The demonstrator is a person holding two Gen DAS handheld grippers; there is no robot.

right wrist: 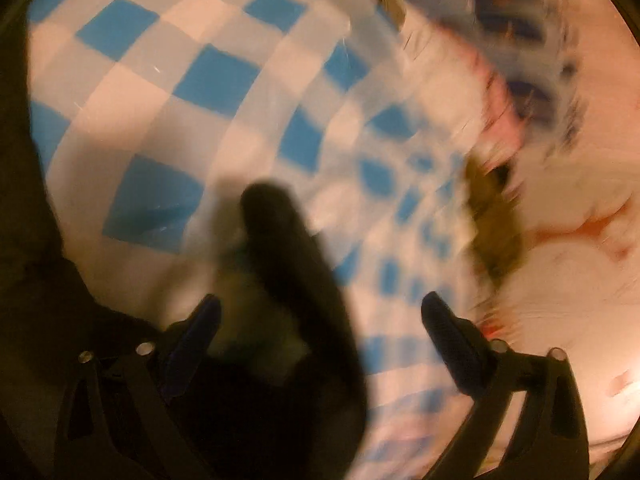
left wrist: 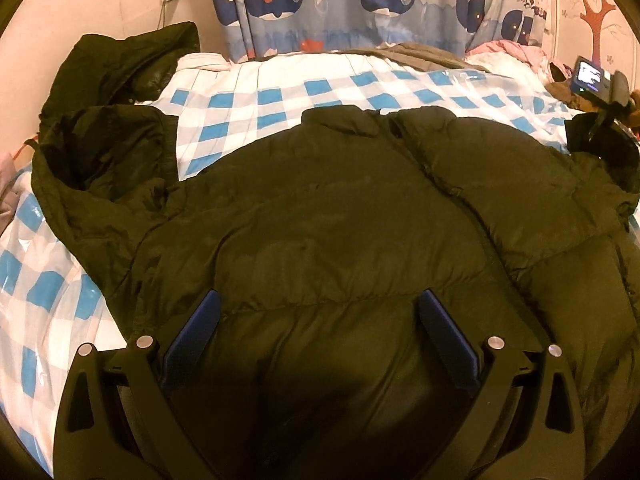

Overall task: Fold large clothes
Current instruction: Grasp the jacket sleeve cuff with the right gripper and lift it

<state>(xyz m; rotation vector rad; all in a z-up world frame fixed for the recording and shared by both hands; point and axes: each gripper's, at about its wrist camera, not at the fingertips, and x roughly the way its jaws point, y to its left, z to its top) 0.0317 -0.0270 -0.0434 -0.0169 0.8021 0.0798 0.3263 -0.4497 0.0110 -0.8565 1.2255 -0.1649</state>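
With the dark puffer jacket point(left wrist: 340, 208) spread across the checked bed cover point(left wrist: 280, 96), the left gripper point(left wrist: 318, 320) hovers wide open and empty over its near hem, while the right gripper point(right wrist: 320, 320), also wide apart, has a blurred sleeve end point(right wrist: 288, 260) loose between its fingers, which may slip free.

Dark olive puffer jacket point(left wrist: 340, 216), blue-white checked bedsheet point(left wrist: 280, 100), whale-print curtain point(left wrist: 320, 4)

I count two dark jackets point(left wrist: 340, 220) point(left wrist: 120, 64) on one checkered bed point(left wrist: 280, 96), one whale curtain point(left wrist: 360, 4) behind.
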